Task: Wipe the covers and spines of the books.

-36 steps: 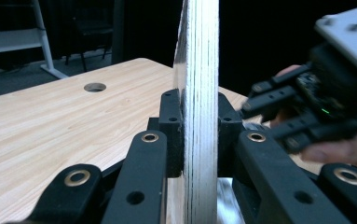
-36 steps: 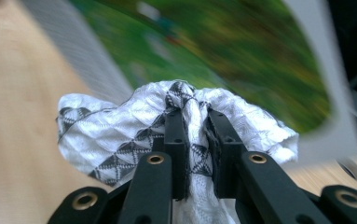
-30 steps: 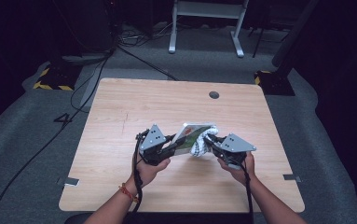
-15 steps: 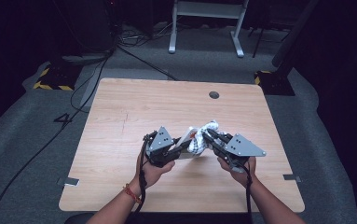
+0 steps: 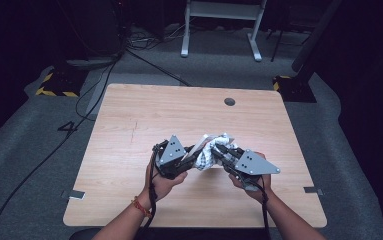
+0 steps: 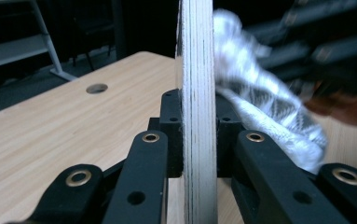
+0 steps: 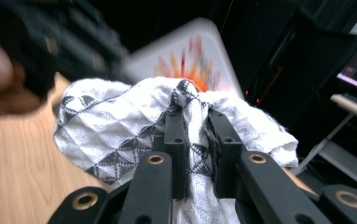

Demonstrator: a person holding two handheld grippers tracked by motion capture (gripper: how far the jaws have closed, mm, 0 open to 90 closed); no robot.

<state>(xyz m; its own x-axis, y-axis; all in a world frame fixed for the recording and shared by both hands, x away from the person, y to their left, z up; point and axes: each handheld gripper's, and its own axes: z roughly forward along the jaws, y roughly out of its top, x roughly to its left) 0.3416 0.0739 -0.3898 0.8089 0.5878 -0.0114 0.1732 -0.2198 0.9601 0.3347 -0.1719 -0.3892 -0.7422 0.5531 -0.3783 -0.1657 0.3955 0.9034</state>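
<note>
Left gripper (image 6: 198, 140) clamped edge of flat board (image 6: 197, 70), held upright above table (image 5: 129, 125). Right gripper (image 7: 198, 135) pinched patterned cloth (image 7: 120, 126), pressed against board face. Judged: wiping under way; extent cleaned and remaining indeterminate.

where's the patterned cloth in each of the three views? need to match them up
High view: patterned cloth at centre, between the two grippers above the table.
Left gripper view: right of the board clamped in the jaws, blurred.
Right gripper view: centre, pinched in the jaws.
Shared landmark: the board, held edge-on by the left gripper.
</note>
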